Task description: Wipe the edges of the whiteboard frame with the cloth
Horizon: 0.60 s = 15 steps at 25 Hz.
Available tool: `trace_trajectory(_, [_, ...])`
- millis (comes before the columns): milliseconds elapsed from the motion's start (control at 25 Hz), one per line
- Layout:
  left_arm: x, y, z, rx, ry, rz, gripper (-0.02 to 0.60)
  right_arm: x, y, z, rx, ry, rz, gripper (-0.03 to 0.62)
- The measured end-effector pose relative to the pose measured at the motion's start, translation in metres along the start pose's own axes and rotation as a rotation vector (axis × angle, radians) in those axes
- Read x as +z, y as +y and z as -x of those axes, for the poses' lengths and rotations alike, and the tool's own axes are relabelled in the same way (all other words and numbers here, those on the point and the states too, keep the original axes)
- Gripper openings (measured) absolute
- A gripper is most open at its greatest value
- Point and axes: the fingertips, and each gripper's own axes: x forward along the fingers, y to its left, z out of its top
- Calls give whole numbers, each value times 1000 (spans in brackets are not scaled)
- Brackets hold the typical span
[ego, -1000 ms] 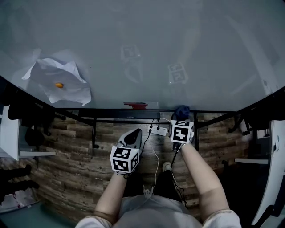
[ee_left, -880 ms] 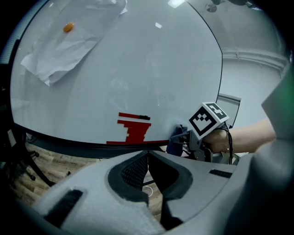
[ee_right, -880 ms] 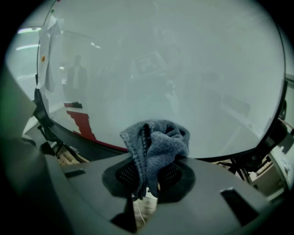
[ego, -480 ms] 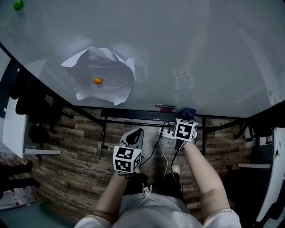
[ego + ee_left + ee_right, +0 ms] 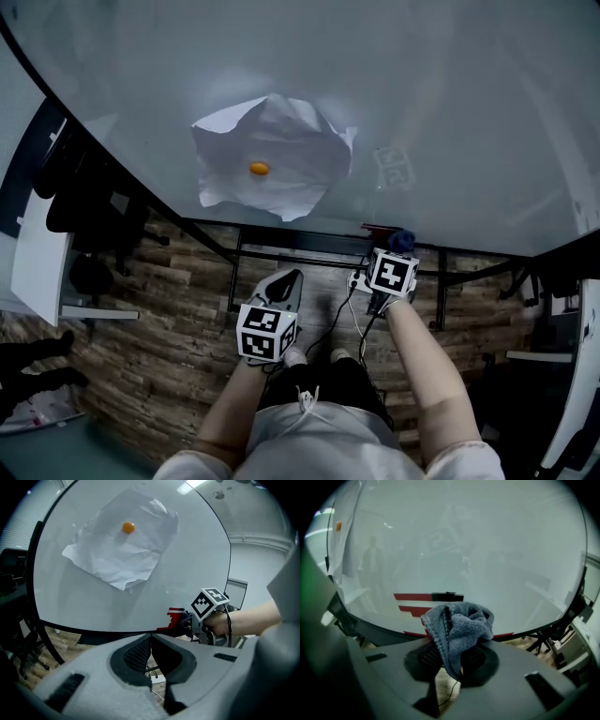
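Note:
The whiteboard fills the upper head view, and its dark bottom frame edge runs across the middle. My right gripper is shut on a blue-grey cloth, which is bunched between the jaws. The cloth sits right at the bottom frame edge, just right of a red item. My left gripper hangs lower and to the left, away from the board, shut and holding nothing. It sees the right gripper's marker cube at the frame.
A crumpled white paper hangs on the board under an orange magnet. Below the frame, a power strip and cables lie on the wood floor. Black stand legs and dark furniture stand at the left.
The view has slid left along the board, so the paper now sits near the centre. The right gripper and its cloth have moved left along the bottom edge, closer to the red item.

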Motion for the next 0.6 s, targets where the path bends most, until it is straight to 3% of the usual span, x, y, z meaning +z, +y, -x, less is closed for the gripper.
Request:
trace_trajectory(120, [6, 0, -5, -5, 2, -38, 18, 2, 2, -2, -1, -8, -18, 69])
trace_trajectory(240, [15, 2, -8, 8, -11, -53, 18, -8, 25, -4, 82, 26, 2, 69])
trace_trajectory(320, [19, 4, -7, 28, -26, -41, 18, -8, 44, -2, 137, 28, 58, 69])
trace_trajectory(600, [21, 28, 7, 68, -71, 7, 18, -5, 89, 2, 197, 0, 156, 69])
